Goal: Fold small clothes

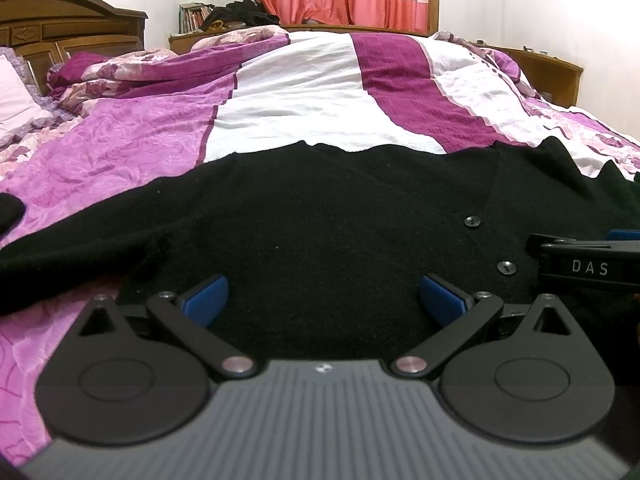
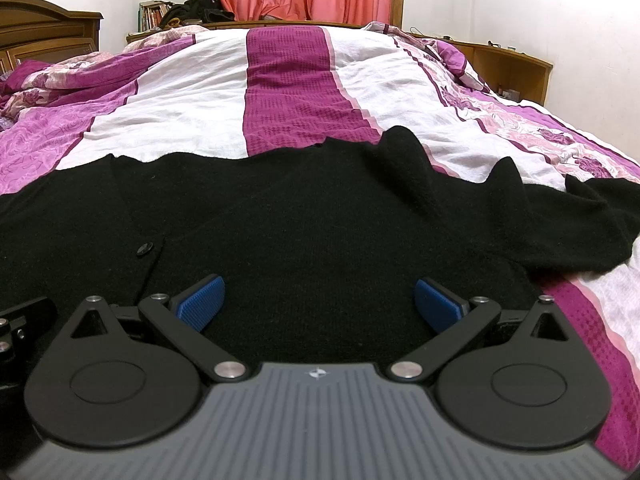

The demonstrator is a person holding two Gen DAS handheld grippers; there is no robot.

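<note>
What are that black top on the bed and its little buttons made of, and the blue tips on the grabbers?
The black cardigan looks like soft knitted wool or acrylic: matte, fuzzy, speckled with lint. Its buttons look like glossy hard plastic, catching the light. The blue pads on the right gripper look like moulded rubber or plastic, with a fine ribbed grid.

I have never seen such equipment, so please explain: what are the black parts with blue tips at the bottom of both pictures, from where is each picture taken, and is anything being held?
There is no robot. A person holds one hand tool in each hand, and each tool carries a camera looking forward along its jaws. One picture comes from the left gripper, the other from the right gripper. The blue pads are the gripping faces. Both jaws stand wide open and hold nothing. Beneath them a black cardigan with buttons lies spread on a bed with a purple and white bedspread. In the left view, the right tool appears at the edge.
</note>
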